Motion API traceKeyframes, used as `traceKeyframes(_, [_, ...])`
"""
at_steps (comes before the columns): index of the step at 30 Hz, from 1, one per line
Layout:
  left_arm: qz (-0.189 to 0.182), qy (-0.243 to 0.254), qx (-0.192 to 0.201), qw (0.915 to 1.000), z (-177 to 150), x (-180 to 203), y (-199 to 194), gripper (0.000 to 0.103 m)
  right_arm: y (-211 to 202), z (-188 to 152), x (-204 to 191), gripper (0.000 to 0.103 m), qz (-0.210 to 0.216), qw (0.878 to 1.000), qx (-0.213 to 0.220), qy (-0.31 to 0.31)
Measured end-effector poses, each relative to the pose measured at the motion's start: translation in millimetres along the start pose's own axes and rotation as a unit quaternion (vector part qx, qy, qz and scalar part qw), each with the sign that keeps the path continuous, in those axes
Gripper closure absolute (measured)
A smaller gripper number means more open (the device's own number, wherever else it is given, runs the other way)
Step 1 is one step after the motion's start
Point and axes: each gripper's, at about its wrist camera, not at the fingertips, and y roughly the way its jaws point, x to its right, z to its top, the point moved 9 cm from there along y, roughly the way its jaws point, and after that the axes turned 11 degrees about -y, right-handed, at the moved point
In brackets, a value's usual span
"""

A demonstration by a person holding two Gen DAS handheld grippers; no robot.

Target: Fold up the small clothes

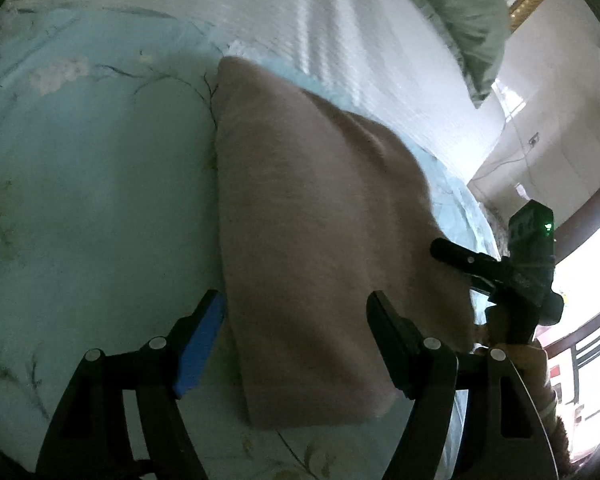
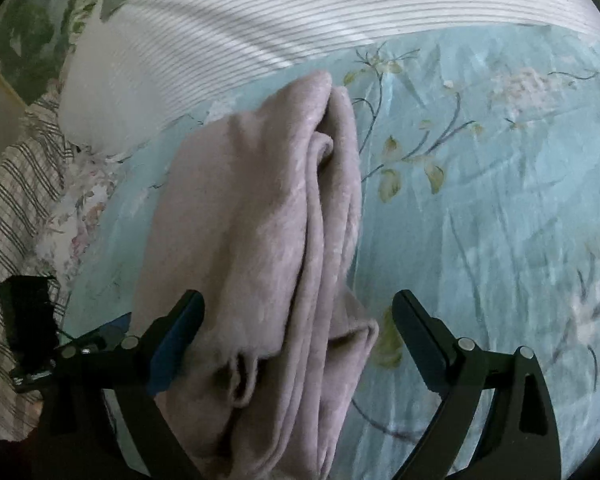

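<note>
- The left gripper was spread wide, its two fingers well apart, one finger on each side of the folded cloth's near edge, gripping nothing.
- The right gripper was likewise spread wide, its fingers either side of the cloth's near end.
- From the left wrist view, the right gripper sat just right of the cloth, a hand wrapped round its handle.

This is a home bedroom. A pale blue floral bedsheet covers a bed, beside a white striped quilt and a green floral pillow. White walls stand beyond it.
</note>
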Motion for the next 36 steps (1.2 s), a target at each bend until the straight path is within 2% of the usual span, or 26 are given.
traceKeyframes(4, [-0.005,-0.023,-0.032,0.9992,-3.7,-12.2,28.1,0.029,21.9,6.2,0.9,0.020,0.028,0.999,-0.016,0.007])
traceKeyframes(6, [-0.019,-0.038,-0.043,0.9981,-3.8,-14.6,40.5,0.029,33.3,6.9,1.4,0.039,0.039,0.999,-0.027,0.013])
traceKeyframes(8, [-0.030,-0.043,-0.044,0.9976,4.8,-16.6,49.5,0.031,36.9,5.6,-2.9,0.047,0.049,0.998,-0.033,0.015])
traceKeyframes(9, [-0.032,-0.038,-0.044,0.9978,4.8,-14.8,51.6,0.038,37.5,6.0,-4.0,0.052,0.047,0.998,-0.035,0.015])
traceKeyframes(10, [-0.032,-0.034,-0.046,0.9979,6.6,-14.2,57.5,0.051,37.1,6.4,-5.7,0.055,0.048,0.998,-0.034,0.016])
traceKeyframes(11, [-0.033,-0.029,-0.048,0.9979,6.6,-14.1,59.3,0.056,36.4,6.9,-7.1,0.059,0.050,0.998,-0.032,0.019])
traceKeyframes(13, [-0.041,-0.021,-0.041,0.9981,7.5,-12.5,53.9,0.065,32.8,8.7,-10.6,0.064,0.049,0.998,-0.025,0.025])
traceKeyframes(15, [-0.046,-0.009,-0.029,0.9985,6.8,-10.1,39.2,0.067,26.7,11.5,-20.4,0.069,0.058,0.998,-0.013,0.027])
traceKeyframes(17, [-0.047,0.002,-0.013,0.9988,6.3,-7.4,23.1,0.068,23.0,13.0,-38.9,0.070,0.078,0.997,-0.004,0.026])
traceKeyframes(21, [-0.050,0.016,0.028,0.9982,6.2,-14.1,-37.2,0.069,26.5,11.1,-95.0,0.070,0.122,0.993,0.003,0.001])
traceKeyframes(28, [0.000,0.013,0.080,0.9967,-6.7,-70.9,-127.9,0.069,61.6,-4.5,-185.7,0.070,0.191,0.981,-0.011,-0.036])
traceKeyframes(32, [0.024,-0.012,0.085,0.9960,-23.6,-108.6,-149.2,0.069,85.0,-22.4,-213.9,0.070,0.199,0.978,-0.034,-0.047])
traceKeyframes(36, [0.048,-0.048,0.058,0.9960,-46.0,-149.5,-140.7,0.064,98.5,-36.7,-212.9,0.064,0.179,0.981,-0.052,-0.049])
